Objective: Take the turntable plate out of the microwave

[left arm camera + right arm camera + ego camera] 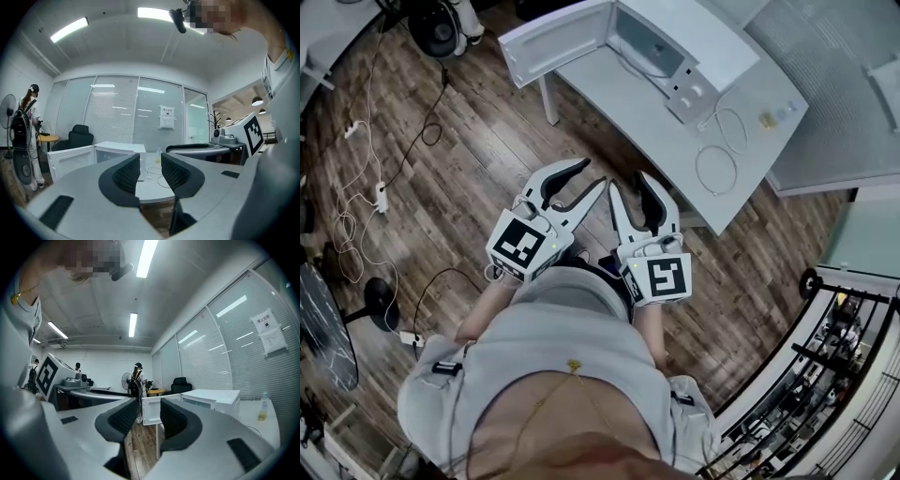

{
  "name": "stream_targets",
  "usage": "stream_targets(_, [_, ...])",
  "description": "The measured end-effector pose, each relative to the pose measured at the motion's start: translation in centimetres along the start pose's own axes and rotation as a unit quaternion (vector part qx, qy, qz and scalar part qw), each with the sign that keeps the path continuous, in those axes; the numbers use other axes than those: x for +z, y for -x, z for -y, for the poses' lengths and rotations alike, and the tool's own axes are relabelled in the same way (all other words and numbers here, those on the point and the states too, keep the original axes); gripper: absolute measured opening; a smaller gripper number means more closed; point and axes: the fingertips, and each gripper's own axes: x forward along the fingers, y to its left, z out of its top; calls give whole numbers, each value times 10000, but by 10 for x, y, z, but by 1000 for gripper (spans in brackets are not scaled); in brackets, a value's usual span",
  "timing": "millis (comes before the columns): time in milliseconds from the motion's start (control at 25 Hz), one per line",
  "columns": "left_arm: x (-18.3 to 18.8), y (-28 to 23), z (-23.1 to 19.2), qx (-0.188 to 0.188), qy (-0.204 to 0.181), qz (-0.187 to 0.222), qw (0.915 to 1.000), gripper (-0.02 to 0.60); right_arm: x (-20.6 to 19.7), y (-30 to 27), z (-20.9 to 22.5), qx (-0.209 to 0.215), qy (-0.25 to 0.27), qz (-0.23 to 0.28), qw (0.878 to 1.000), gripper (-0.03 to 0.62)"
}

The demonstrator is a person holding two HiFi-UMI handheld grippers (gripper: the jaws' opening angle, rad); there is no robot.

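Note:
A white microwave (667, 45) stands on a pale table (675, 131) at the top of the head view, its door (558, 39) swung wide to the left. The inside is too small and pale to show a turntable plate. Both grippers hang in front of the person's chest over the wooden floor, short of the table. My left gripper (592, 174) is open with nothing between its jaws, and it faces the microwave (119, 151) and its door (70, 161). My right gripper (629, 180) is open and empty too, with the microwave (213, 399) ahead on the right.
White cables (717, 155) and small items lie on the table near the microwave. A bottle (262, 409) stands on it. Power cords trail over the floor (366, 187) at the left, by a fan (441, 28). A person (28, 136) stands far left; a metal railing (825, 375) runs at the right.

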Motion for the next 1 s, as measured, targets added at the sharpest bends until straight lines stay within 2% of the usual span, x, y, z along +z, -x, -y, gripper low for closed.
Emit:
stream_targets(120, [4, -15, -17, -222, 85, 3, 9997, 144, 2, -21, 10, -117, 6, -27, 9999, 164])
stream_targets(360, [14, -43, -57, -478, 22, 16, 9989, 143, 5, -64, 30, -338, 22, -50, 9994, 163])
stream_targets(600, [19, -58, -93, -622, 40, 11, 9981, 143, 7, -103, 39, -430, 20, -83, 9990, 163])
stream_targets(1000, [16, -68, -145, -786, 308, 0, 9964, 144, 5, -155, 42, -549, 108, -178, 9983, 163])
